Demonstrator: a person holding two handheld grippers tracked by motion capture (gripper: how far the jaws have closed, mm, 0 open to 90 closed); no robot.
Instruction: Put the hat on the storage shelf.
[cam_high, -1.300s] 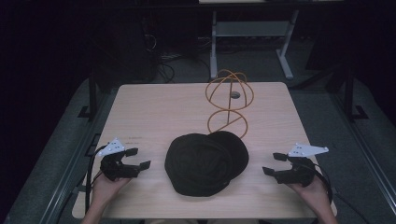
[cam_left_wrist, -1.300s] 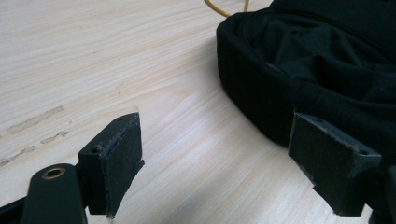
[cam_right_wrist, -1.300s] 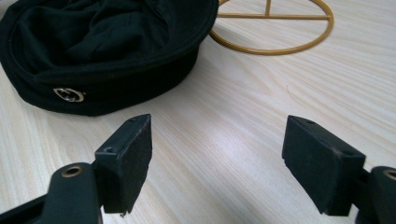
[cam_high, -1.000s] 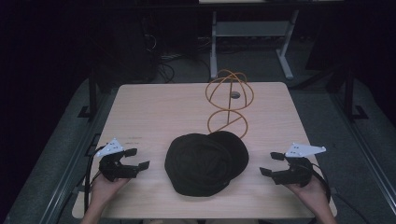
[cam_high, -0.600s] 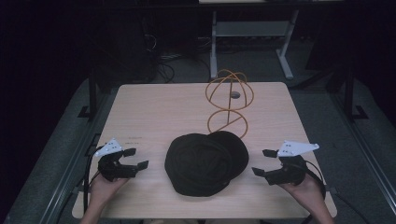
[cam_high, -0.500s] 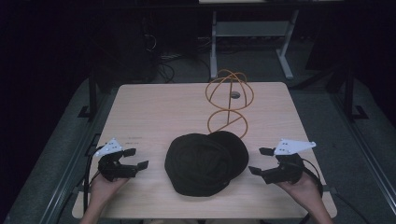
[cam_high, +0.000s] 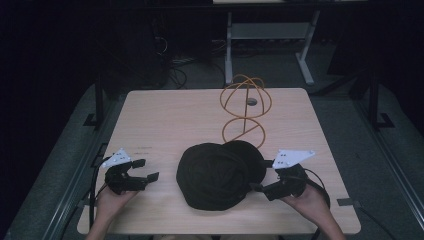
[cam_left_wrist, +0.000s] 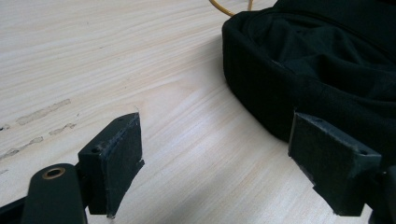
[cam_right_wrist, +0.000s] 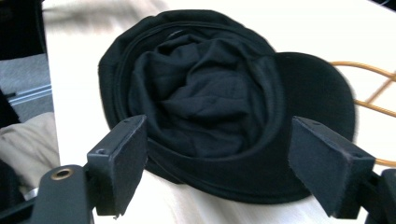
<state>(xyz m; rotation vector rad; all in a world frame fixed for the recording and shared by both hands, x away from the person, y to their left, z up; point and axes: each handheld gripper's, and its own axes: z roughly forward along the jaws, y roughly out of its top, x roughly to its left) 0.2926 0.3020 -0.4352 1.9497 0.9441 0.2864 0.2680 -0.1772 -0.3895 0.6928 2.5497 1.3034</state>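
A black cap lies upside down at the table's front middle, its crumpled lining facing up and its brim toward the far right. My right gripper is open at the cap's right edge, with the rim between its spread jaws. To the left of the cap my left gripper rests open on the wood, a short gap away. In the left gripper view the cap's side lies just beyond the right jaw, and bare table lies between the jaws.
An orange wire stand of looped rings rises just behind the cap, also seen past the brim. The light wooden table is bare at the far left. Dark floor, cables and a metal frame lie beyond the table.
My right gripper has slid left from near the table's right edge up to the cap's rim. The left gripper and the cap have stayed put.
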